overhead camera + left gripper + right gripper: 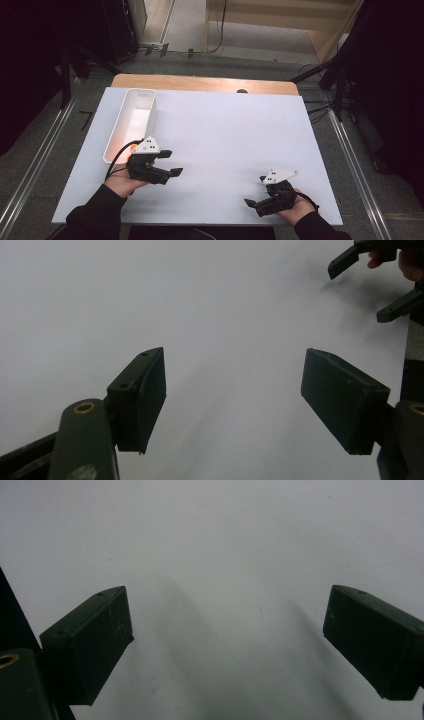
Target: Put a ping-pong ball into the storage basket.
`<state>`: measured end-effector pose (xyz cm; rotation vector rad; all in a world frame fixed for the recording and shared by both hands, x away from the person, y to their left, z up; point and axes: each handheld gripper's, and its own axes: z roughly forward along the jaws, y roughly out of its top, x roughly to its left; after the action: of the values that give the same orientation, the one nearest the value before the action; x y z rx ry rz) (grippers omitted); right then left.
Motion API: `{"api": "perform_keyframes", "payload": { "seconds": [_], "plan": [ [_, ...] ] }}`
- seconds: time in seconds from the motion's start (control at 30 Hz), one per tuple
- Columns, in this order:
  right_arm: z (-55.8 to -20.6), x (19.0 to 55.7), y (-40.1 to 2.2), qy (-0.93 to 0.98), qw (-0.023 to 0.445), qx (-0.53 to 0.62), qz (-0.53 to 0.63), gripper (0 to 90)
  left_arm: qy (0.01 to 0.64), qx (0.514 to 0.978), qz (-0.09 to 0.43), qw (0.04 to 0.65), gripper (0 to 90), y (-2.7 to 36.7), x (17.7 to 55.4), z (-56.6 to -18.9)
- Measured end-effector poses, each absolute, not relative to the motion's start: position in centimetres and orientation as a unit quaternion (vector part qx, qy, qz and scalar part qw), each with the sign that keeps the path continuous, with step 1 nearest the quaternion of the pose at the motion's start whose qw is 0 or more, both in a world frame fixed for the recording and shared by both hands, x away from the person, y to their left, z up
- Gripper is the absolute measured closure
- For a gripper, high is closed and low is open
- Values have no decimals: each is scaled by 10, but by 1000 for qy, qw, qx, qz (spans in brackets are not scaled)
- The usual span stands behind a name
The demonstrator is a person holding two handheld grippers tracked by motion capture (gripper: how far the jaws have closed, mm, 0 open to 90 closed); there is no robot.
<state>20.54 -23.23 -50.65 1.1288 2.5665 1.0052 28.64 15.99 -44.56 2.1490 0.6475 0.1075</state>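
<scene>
The left gripper (pixel 167 164) is held low over the white sheet (pixel 225 135) that covers the table (pixel 200 83). Its jaws are seen parted, with nothing but bare white surface between them. In the left gripper view the two black pads (pixel 150 395) stand well apart, and only the sheet lies in the gap and ahead of them.

The right gripper (pixel 256 192) is held near the front edge of the sheet, its jaws pointing across the table toward the left gripper. Its jaws are likewise spread wide and nothing is gripped; in the right gripper view the pads (pixel 95 640) are seen at either side with plain white sheet between them. The two grippers are kept well apart from each other. In the left gripper view the right gripper (pixel 370 287) is caught at the upper right corner, ahead of the left jaws and to their right, with its own jaws parted.

The white tray (pixel 142 96), a long narrow bin, is set just behind the left gripper, on the side away from its jaws. An orange object (pixel 134 146) is glimpsed at the near end of the tray, just behind the grey plate of the left gripper; what it is cannot be told. Each gripper is grasped from behind by a hand in a dark sleeve (pixel 95 215).
</scene>
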Motion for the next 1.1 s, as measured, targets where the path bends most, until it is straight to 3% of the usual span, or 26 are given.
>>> {"api": "perform_keyframes", "payload": {
  "seconds": [1.1],
  "plan": [
    [-507,206,-232,859,82,380,334,43,217,887,34,407,264,177,262,-471]
  ]
}}
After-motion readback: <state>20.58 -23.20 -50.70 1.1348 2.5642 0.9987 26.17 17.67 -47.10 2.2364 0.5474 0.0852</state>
